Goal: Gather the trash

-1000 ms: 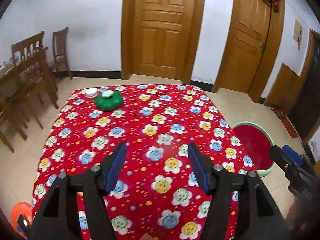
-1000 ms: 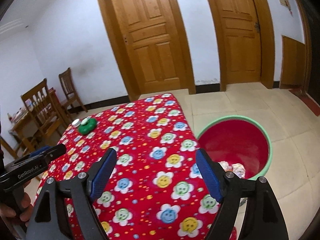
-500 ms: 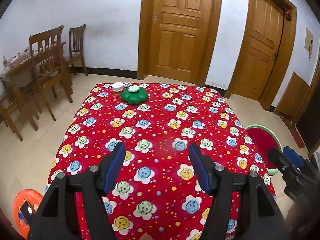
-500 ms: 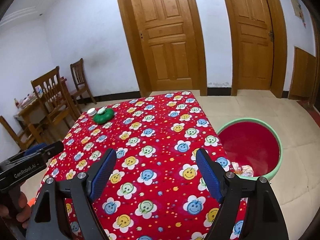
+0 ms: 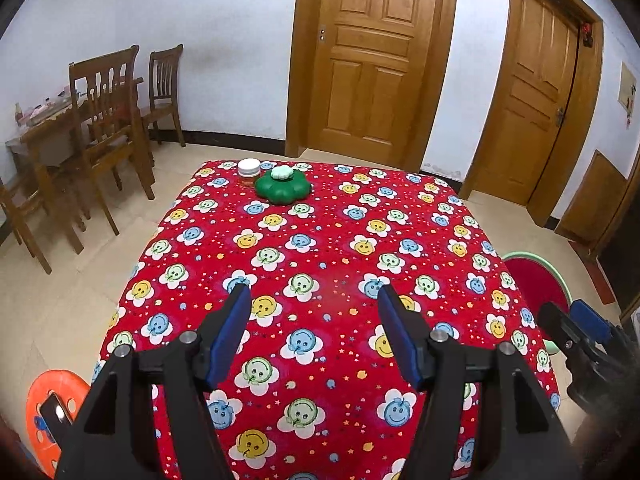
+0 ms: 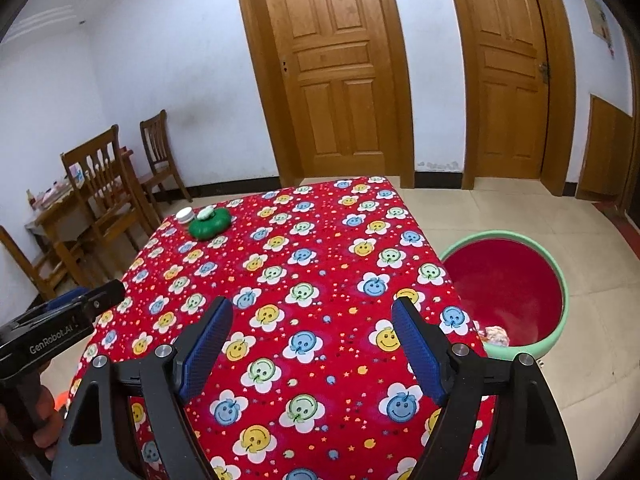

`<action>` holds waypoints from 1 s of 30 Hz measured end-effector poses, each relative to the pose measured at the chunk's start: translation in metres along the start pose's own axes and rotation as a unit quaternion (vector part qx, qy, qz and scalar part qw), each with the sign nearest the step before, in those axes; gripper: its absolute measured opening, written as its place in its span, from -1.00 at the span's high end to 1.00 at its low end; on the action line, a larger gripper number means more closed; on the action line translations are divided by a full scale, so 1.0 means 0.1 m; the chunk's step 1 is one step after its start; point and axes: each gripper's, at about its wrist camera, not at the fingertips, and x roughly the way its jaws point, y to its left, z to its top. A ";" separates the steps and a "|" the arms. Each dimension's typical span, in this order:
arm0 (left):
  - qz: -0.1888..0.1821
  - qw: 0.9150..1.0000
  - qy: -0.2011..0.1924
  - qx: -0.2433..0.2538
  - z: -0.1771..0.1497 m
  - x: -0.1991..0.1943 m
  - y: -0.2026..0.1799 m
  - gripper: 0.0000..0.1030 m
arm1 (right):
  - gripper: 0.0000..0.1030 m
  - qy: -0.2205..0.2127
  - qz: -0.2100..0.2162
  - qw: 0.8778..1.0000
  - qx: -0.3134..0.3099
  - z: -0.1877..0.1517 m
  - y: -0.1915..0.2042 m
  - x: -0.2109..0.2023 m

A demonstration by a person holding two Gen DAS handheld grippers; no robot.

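A table with a red smiley-flower cloth (image 5: 320, 264) (image 6: 304, 264) fills both views. At its far left corner sit a green flower-shaped container (image 5: 283, 189) (image 6: 209, 224) and a small white-lidded jar (image 5: 249, 172) (image 6: 185, 215). A green basin with a red inside (image 6: 504, 292) (image 5: 536, 284) stands on the floor right of the table, with a crumpled pale wad (image 6: 495, 336) at its near rim. My left gripper (image 5: 314, 324) is open above the near cloth, with nothing between its blue pads. My right gripper (image 6: 312, 340) is open too, equally empty.
Wooden chairs (image 5: 106, 128) and a cluttered wooden side table (image 5: 48, 128) stand at the left wall. Two shut wooden doors (image 5: 376, 64) are behind the table. An orange stool with a phone on it (image 5: 52, 408) sits on the floor at the near left.
Both grippers have drawn back from the table, so more of the cloth, the floor and the chairs shows. Their jaws have stayed equally wide.
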 end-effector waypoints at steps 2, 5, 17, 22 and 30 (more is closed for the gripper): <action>0.000 1.000 0.001 0.000 0.00 0.01 -0.01 -0.26 | -0.60 0.001 0.000 1.000 -0.001 0.00 0.00 0.00; 0.001 1.000 0.000 0.001 0.00 0.01 -0.01 -0.26 | -0.60 0.003 0.000 1.000 -0.001 -0.01 0.00 0.01; 0.006 1.000 0.002 -0.002 0.00 0.03 -0.02 -0.26 | -0.60 0.004 0.000 1.000 0.002 0.00 -0.03 0.02; 0.006 1.000 0.003 -0.003 0.00 0.03 -0.01 -0.26 | -0.60 0.003 0.000 1.000 0.003 0.00 -0.03 0.02; 0.005 1.000 0.003 -0.002 0.00 0.03 -0.02 -0.26 | -0.60 0.004 0.000 1.000 0.003 -0.01 -0.03 0.02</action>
